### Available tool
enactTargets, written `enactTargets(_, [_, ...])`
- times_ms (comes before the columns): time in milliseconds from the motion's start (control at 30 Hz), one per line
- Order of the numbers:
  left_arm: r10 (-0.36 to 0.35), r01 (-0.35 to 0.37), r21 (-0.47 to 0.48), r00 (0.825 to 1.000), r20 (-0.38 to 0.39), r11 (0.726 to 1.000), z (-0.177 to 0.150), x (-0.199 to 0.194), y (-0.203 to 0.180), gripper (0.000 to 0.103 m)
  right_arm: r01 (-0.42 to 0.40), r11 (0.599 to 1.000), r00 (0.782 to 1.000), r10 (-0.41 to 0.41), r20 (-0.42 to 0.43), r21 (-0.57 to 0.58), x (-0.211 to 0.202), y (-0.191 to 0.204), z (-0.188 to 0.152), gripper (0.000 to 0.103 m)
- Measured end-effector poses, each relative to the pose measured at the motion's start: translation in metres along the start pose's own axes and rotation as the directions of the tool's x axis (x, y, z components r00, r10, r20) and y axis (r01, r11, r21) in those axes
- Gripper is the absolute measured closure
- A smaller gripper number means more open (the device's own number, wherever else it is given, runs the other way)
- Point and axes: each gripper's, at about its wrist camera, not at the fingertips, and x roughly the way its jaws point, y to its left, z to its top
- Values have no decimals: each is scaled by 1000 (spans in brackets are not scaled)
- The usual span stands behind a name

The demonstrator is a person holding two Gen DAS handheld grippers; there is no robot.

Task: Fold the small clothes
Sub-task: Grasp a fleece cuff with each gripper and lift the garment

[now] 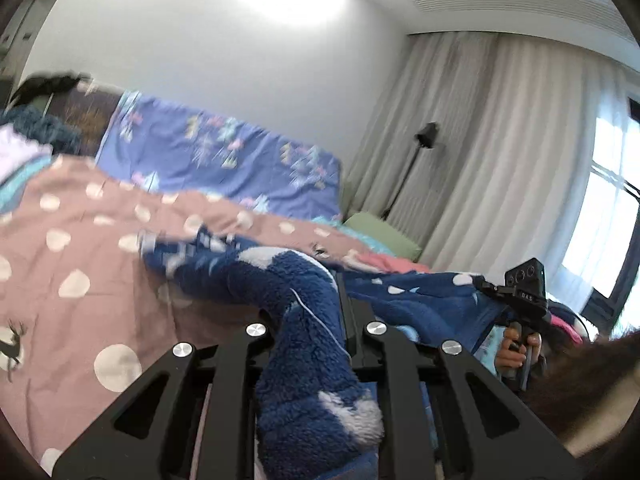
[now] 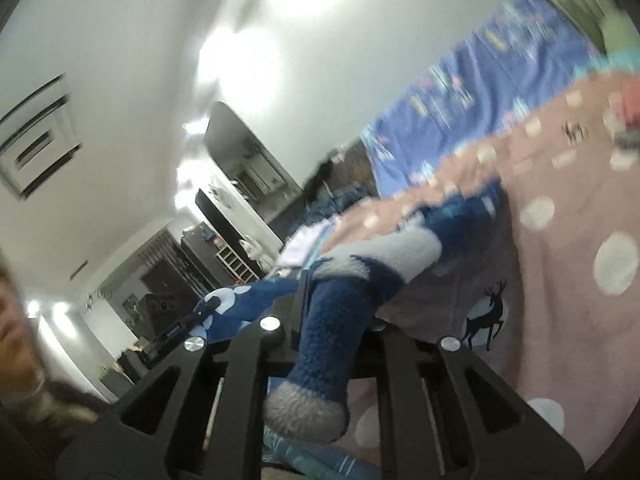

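Navy fleece garment with pale patches (image 1: 304,320) is held raised above the pink dotted bedspread (image 1: 80,248), stretched lengthwise between the left gripper (image 1: 316,336) and right gripper (image 2: 336,320), both clamped shut on its fabric.

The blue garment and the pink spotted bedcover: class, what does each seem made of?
Blue garment: probably fleece or sherpa; its surface is tufted, fuzzy and matte. Pink spotted bedcover: likely woven cotton or a blend; it lies flat and smooth with printed dots, without sheen.
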Motion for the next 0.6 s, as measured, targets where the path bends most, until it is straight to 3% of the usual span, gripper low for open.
enactTargets(100, [1,-1,60,1000,0,998,-7,-17,-20,82,175,968,984,-168,54,-181,-26,28,-10,89])
enactTargets(233, [68,-72,-31,991,-115,997,-27,24,6,82,222,974,974,-223,-29,-40,-4,-13,-19,89])
enactTargets(367, [183,-204,-76,958,-220,976,-45,77,46,82,316,948,947,-312,-75,43,39,-54,-21,89])
enactTargets(467, [217,-244,-85,944,-250,966,-41,99,66,82,358,932,932,-354,-83,53,63,-68,-10,89])
enactTargets(600, [231,-248,-52,947,-223,967,-20,115,72,82,364,931,929,-361,-75,28,90,-74,6,89])
